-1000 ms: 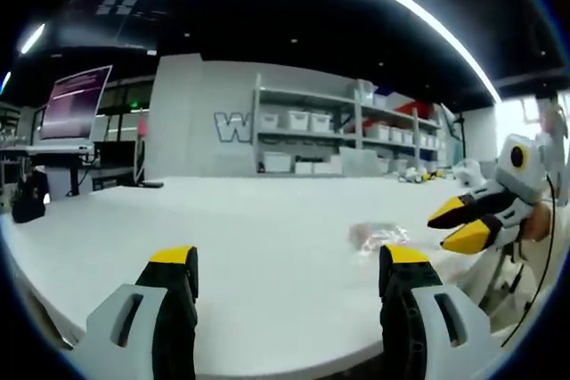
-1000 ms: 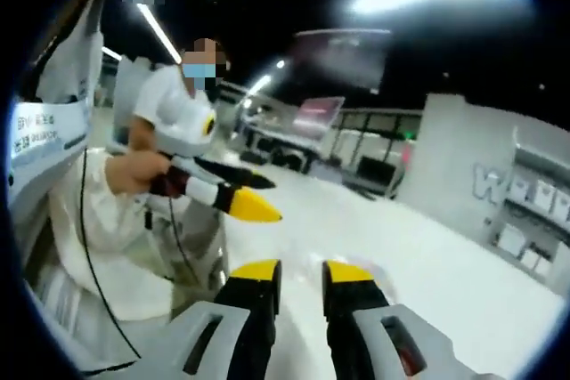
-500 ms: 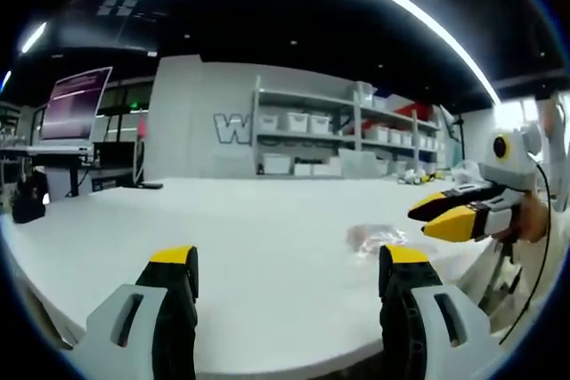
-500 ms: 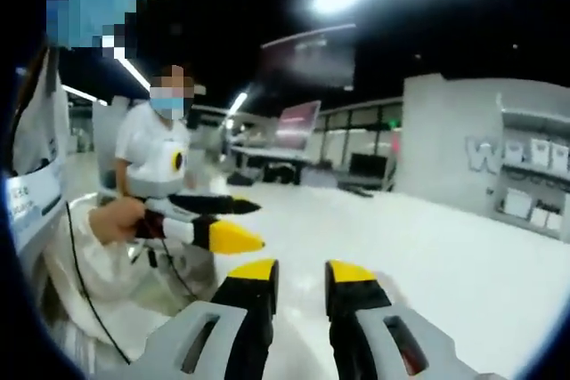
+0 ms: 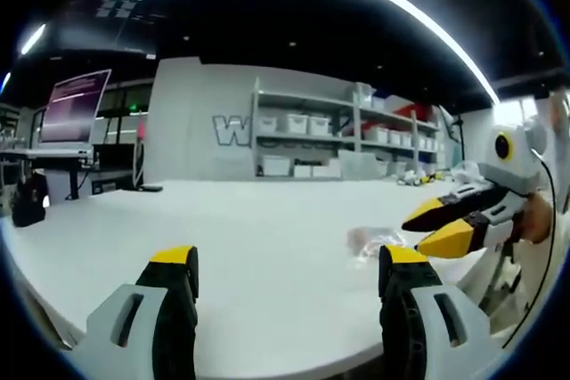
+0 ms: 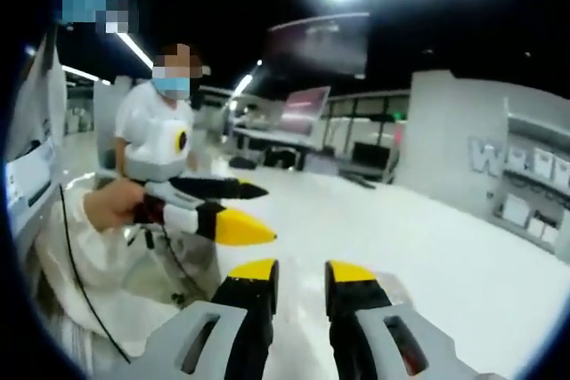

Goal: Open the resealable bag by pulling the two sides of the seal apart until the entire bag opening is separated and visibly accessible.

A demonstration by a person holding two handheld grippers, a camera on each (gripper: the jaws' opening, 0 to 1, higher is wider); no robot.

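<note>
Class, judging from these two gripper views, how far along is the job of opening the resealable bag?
Done: nothing visible yet. The clear resealable bag lies flat on the white table, untouched, its seal state too small to tell. In hand: the left gripper is open and empty, its jaws wide apart. The right gripper hovers near the bag, jaws slightly parted. Left: gripping both sides and pulling the whole seal apart.

White table [image 5: 249,220]; clear resealable bag [image 5: 374,238] lying on it.
</note>
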